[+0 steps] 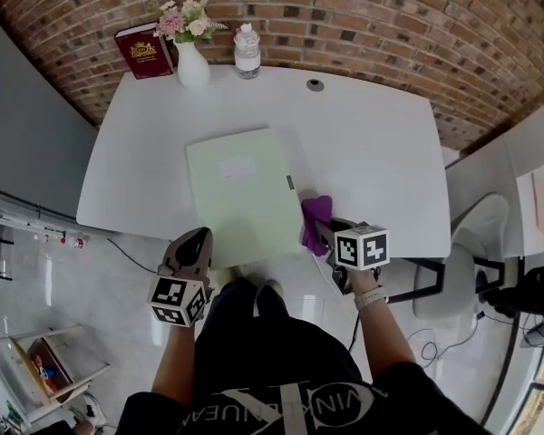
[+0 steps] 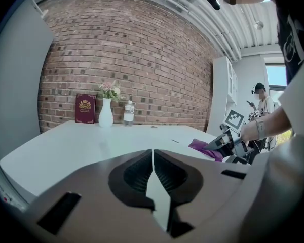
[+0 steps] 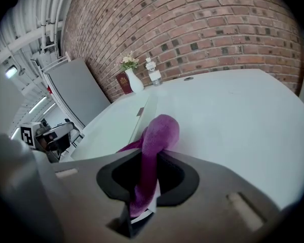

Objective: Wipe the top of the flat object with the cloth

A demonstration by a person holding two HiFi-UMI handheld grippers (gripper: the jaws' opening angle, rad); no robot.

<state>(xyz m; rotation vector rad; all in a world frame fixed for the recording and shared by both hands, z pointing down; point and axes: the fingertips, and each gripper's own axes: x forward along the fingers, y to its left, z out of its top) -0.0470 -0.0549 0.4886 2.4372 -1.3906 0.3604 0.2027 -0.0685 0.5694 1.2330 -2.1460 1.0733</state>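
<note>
A pale green flat folder lies in the middle of the white table, reaching its near edge. My right gripper is shut on a purple cloth just right of the folder's near right corner. The cloth bulges out ahead of the jaws and hangs down between them. The folder shows to the left of the cloth in the right gripper view. My left gripper is shut with nothing in it, at the table's near edge by the folder's near left corner. The cloth and right gripper appear at the right of the left gripper view.
At the table's far edge stand a dark red book, a white vase of flowers and a small water bottle. A small round cap sits further right. A chair stands off the table's right side. A person stands far right.
</note>
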